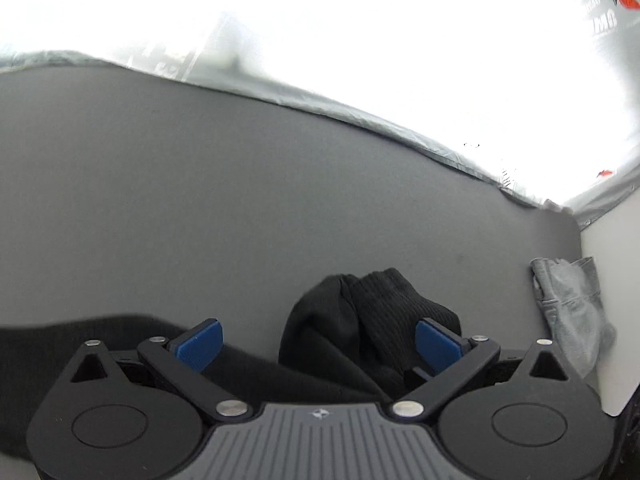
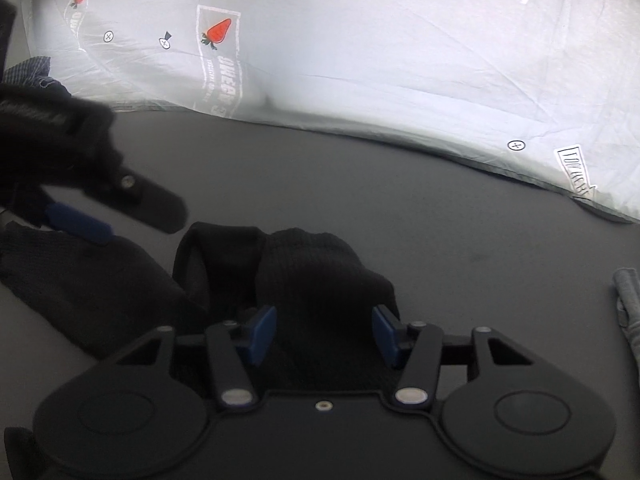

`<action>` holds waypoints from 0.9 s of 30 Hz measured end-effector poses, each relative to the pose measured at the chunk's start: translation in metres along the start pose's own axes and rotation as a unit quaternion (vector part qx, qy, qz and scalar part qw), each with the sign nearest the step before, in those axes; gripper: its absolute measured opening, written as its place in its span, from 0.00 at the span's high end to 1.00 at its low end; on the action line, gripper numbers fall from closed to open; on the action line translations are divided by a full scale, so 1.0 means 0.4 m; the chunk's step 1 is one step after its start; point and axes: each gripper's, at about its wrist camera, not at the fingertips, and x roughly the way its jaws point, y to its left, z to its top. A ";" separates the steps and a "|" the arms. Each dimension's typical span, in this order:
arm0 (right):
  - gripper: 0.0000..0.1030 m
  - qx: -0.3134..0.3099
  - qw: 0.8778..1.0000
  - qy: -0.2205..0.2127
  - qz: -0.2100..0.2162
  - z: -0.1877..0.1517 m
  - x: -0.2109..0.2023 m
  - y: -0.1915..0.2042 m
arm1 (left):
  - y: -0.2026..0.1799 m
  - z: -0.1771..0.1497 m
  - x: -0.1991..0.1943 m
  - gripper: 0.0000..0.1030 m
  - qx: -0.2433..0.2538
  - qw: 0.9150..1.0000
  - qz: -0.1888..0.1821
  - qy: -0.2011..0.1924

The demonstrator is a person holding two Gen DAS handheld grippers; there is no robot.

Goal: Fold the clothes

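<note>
Left wrist view: the left gripper (image 1: 318,342) tilts downward over a dark grey table (image 1: 200,200). Its jaws stand wide apart, and the blue pads (image 1: 200,344) press on nothing. A black knitted garment (image 1: 372,312) lies bunched on the table under and just beyond the right-hand pad, with more of it spreading flat to the left beneath the tool. A crumpled grey garment (image 1: 572,312) lies near the right edge of the table. Behind the table hangs a pale printed sheet (image 1: 360,40) with carrot pictures.

Right wrist view: the right gripper (image 2: 324,334) also points down at the table (image 2: 440,220). Its jaws are about half open, with a raised fold of the black knitted garment (image 2: 316,272) between the pads (image 2: 262,334); whether they pinch it I cannot tell. The left gripper (image 2: 120,216) shows blurred at the left, above the garment's flatter part. The grey garment (image 2: 628,304) peeks in at the right edge.
</note>
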 end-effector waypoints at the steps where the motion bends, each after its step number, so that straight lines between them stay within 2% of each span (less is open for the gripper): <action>1: 0.35 -0.002 1.000 0.004 -0.001 0.001 0.012 0.004 | -0.011 0.012 0.026 0.02 0.025 1.000 -0.002 0.009; 2: 0.28 -0.005 1.000 0.008 -0.002 0.002 0.025 0.009 | -0.020 0.020 0.051 0.02 0.048 0.998 -0.014 0.025; 3: 0.29 -0.013 1.000 0.012 -0.002 0.000 0.036 0.012 | -0.028 0.024 0.076 0.04 0.069 0.996 -0.025 0.043; 4: 0.35 -0.022 1.000 0.016 -0.004 -0.003 0.043 0.015 | -0.034 0.021 0.093 0.09 0.083 0.995 -0.026 0.052; 5: 0.51 -0.032 0.999 0.020 -0.006 -0.007 0.050 0.018 | -0.040 0.019 0.110 0.11 0.097 0.993 -0.028 0.061; 6: 0.59 -0.036 0.999 0.018 -0.005 -0.010 0.048 0.018 | -0.046 0.016 0.126 0.18 0.111 0.991 -0.029 0.071; 7: 0.72 -0.023 1.000 0.014 -0.007 -0.011 0.039 0.013 | -0.046 0.007 0.131 0.31 0.112 0.991 -0.023 0.069; 8: 0.80 -0.009 1.000 0.009 -0.009 -0.013 0.028 0.007 | -0.047 -0.002 0.135 0.38 0.113 0.991 -0.017 0.068; 9: 0.82 0.025 1.000 0.005 -0.014 -0.010 0.011 -0.012 | -0.048 -0.010 0.140 0.48 0.114 0.991 -0.011 0.066; 11: 0.93 0.076 0.997 -0.012 -0.030 -0.007 -0.029 -0.050 | -0.046 -0.029 0.137 0.65 0.103 0.993 0.000 0.053; 12: 0.93 0.094 0.994 -0.022 -0.043 -0.006 -0.051 -0.067 | -0.045 -0.038 0.130 0.81 0.091 0.995 0.006 0.043; 13: 0.94 0.097 0.993 -0.031 -0.065 -0.007 -0.070 -0.079 | -0.044 -0.040 0.124 0.89 0.086 0.996 0.012 0.033; 16: 0.95 0.080 0.986 -0.059 -0.136 -0.004 -0.132 -0.113 | -0.053 -0.037 0.071 0.90 0.097 0.995 0.034 -0.014; 19: 0.95 0.055 0.968 -0.107 -0.219 0.024 -0.216 -0.168 | -0.069 -0.004 -0.027 0.90 0.131 0.987 0.057 -0.078; 23: 0.96 0.045 0.929 -0.181 -0.319 0.095 -0.346 -0.273 | -0.066 0.072 -0.187 0.91 0.149 0.966 0.101 -0.184; 27: 0.96 0.038 0.880 -0.241 -0.407 0.164 -0.442 -0.360 | -0.023 0.162 -0.311 0.91 0.137 0.943 0.139 -0.270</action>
